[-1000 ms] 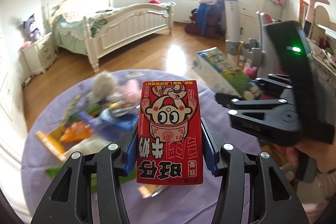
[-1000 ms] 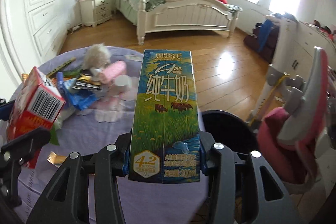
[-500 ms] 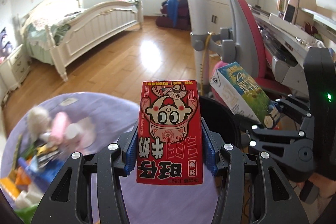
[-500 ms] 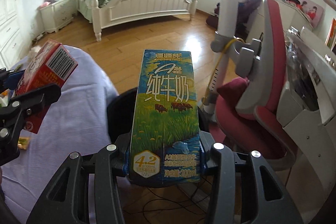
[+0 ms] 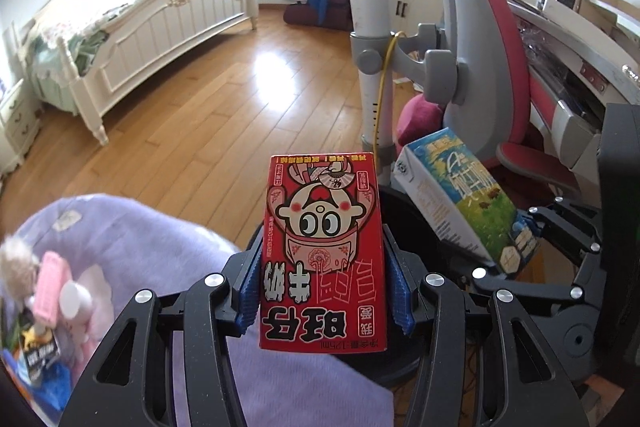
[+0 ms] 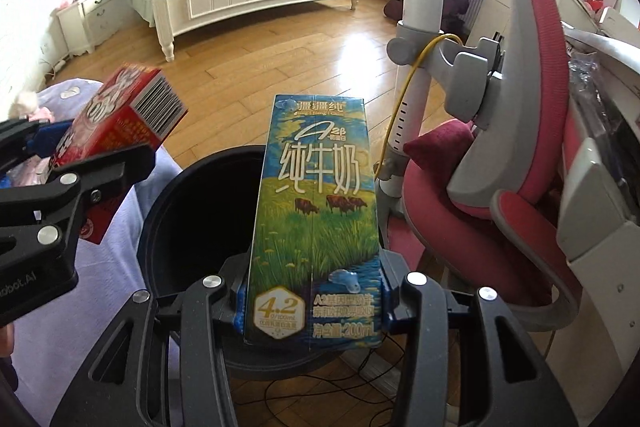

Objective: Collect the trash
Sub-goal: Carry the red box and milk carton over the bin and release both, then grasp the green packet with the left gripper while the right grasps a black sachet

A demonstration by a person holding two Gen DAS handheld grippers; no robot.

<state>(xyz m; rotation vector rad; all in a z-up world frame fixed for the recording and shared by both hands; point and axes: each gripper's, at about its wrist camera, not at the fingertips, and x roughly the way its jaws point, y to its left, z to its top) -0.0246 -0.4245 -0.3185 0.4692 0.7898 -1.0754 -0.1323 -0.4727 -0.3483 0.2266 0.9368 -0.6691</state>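
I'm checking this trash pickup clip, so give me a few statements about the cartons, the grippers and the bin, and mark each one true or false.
1. The left gripper is clamped on a red milk carton. True.
2. The right gripper is empty. False: it grips a blue and green milk carton.
3. A black bin stands open below the two cartons, beside the purple-covered table. True.
4. The red carton already lies inside the bin. False: it is in the left gripper, above the bin's edge.
5. A lid covers the bin. False: its dark inside shows.
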